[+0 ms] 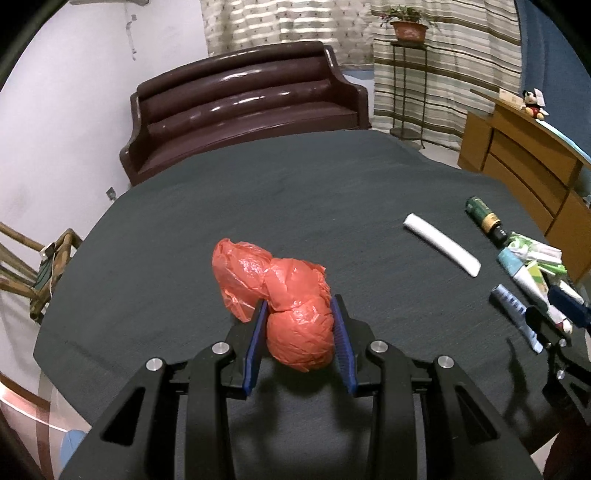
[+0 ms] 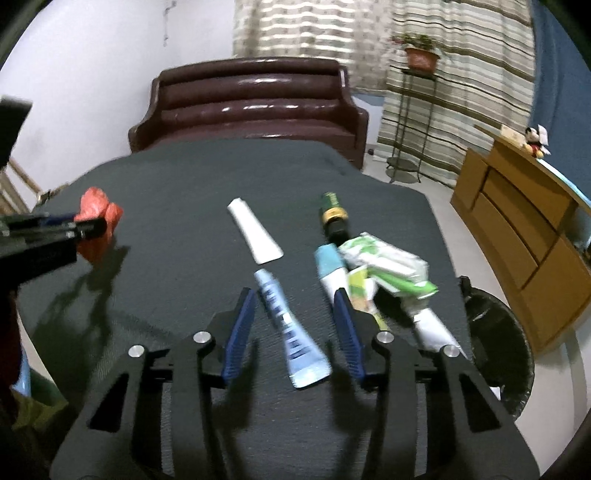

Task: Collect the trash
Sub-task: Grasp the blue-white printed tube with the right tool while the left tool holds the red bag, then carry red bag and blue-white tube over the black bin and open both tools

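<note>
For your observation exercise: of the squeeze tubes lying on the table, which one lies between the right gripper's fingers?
The pale blue tube with dark lettering. It alone lies between the right gripper's open fingers; the plain white tube lies farther off.

A big brown sofa (image 1: 247, 107) is sitting behind the dark table (image 1: 295, 192). A plant in a red pot (image 1: 409, 27) is standing on a thin metal stand (image 1: 406, 88) by striped curtains (image 1: 461, 74). A toy mouse (image 1: 533, 103) is sitting on the wooden dresser (image 1: 524, 166).
</note>
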The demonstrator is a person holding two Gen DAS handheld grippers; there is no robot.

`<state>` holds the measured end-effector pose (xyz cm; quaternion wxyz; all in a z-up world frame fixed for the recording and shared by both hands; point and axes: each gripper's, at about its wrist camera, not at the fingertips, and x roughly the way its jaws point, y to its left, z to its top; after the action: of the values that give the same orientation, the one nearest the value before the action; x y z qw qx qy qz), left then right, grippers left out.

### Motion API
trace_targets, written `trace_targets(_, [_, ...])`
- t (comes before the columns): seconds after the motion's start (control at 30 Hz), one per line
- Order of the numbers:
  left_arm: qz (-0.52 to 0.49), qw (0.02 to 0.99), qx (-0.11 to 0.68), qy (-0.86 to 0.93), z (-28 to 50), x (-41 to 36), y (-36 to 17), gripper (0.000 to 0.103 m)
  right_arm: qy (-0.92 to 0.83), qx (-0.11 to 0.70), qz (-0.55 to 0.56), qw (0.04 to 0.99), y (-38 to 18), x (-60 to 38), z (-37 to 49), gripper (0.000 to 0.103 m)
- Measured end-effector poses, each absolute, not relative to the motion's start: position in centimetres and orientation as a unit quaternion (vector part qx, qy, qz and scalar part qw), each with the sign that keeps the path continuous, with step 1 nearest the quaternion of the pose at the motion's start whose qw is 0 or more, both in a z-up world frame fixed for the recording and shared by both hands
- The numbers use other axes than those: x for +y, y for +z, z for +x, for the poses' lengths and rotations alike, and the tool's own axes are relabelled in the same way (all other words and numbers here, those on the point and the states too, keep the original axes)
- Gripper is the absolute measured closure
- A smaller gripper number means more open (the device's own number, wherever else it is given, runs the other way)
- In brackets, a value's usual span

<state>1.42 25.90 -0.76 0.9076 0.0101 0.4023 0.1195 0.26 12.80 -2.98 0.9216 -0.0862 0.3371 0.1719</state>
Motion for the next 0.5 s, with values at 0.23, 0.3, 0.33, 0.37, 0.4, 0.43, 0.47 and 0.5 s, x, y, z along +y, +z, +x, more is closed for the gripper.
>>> trace_targets(0.23, [0.012, 0.905, 0.405, 0.128, 1.0, 26.4, -1.1, 0.068, 0.174, 0.368, -0.094, 0.909, -4.1, 13.5, 0.5, 0.081])
trace_targets(0.3, [0.01, 0.905, 0.407, 0.126, 0.9, 26.5, -1.3, 0.068, 0.173, 0.376, -0.093, 0.905, -4.3, 13.5, 0.6, 0.086])
trace_targets(0.33, [0.008, 0.905, 0.407, 0.124, 0.8, 26.6, -1.3, 0.068, 0.174, 0.378, -0.092, 0.905, -4.4, 13.6, 0.6, 0.087])
trace_targets(0.37, [0.007, 0.905, 0.408, 0.122, 1.2, 26.4, -1.2, 0.068, 0.173, 0.377, -0.093, 0.905, -4.3, 13.6, 0.6, 0.087])
trace_targets(0.4, [0.008, 0.905, 0.407, 0.12, 1.2, 26.4, -1.2, 0.068, 0.174, 0.375, -0.093, 0.906, -4.3, 13.6, 0.4, 0.087])
trace_targets(0.43, [0.008, 0.906, 0.406, 0.117, 1.2, 26.2, -1.1, 0.068, 0.175, 0.373, -0.092, 0.907, -4.4, 14.0, -0.1, 0.088])
trace_targets(0.47, [0.007, 0.907, 0.406, 0.114, 1.1, 26.5, -1.2, 0.068, 0.175, 0.367, -0.09, 0.909, -4.2, 14.0, -0.4, 0.088])
trace_targets(0.5, [0.006, 0.908, 0.405, 0.11, 1.2, 26.7, -1.1, 0.068, 0.173, 0.362, -0.089, 0.912, -3.9, 14.0, -0.5, 0.088])
